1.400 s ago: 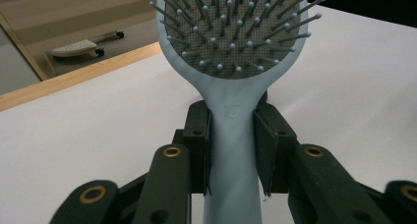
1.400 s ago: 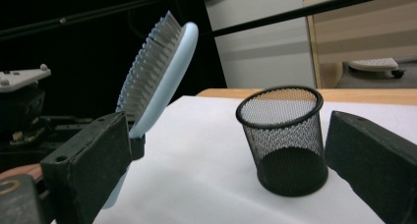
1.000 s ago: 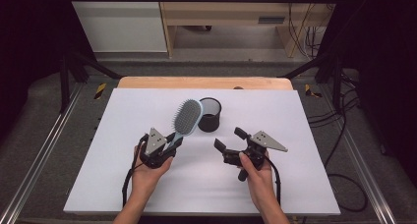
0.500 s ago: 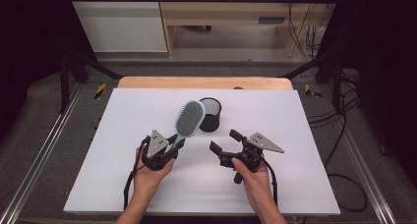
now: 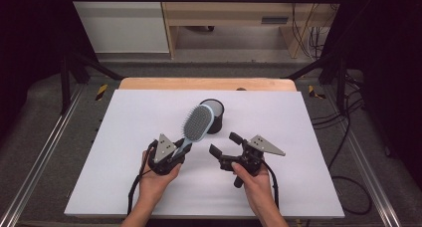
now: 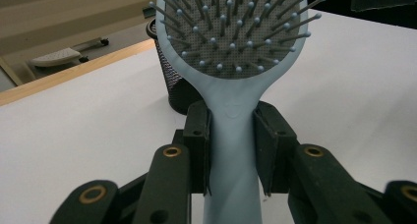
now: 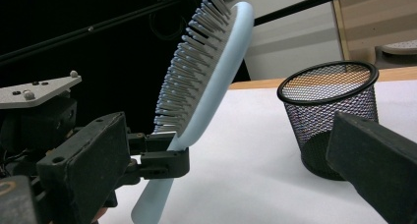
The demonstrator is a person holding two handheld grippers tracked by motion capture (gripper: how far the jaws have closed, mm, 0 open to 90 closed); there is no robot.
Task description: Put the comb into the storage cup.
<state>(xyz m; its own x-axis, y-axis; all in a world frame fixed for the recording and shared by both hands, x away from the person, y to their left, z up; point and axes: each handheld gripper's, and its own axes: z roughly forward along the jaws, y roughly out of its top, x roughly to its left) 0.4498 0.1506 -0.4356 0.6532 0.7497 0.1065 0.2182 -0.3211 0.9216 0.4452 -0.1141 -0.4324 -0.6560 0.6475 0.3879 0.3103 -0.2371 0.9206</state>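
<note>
My left gripper has its fingers pinching the pale-blue hairbrush by the neck, just below the bristle pad. Over the last second my right gripper, fingers spread and empty, has slid in closer to the brush, so I judge a handover or steadying grip comes next. The brush head tilts up over the table, just before the black mesh cup.
</note>
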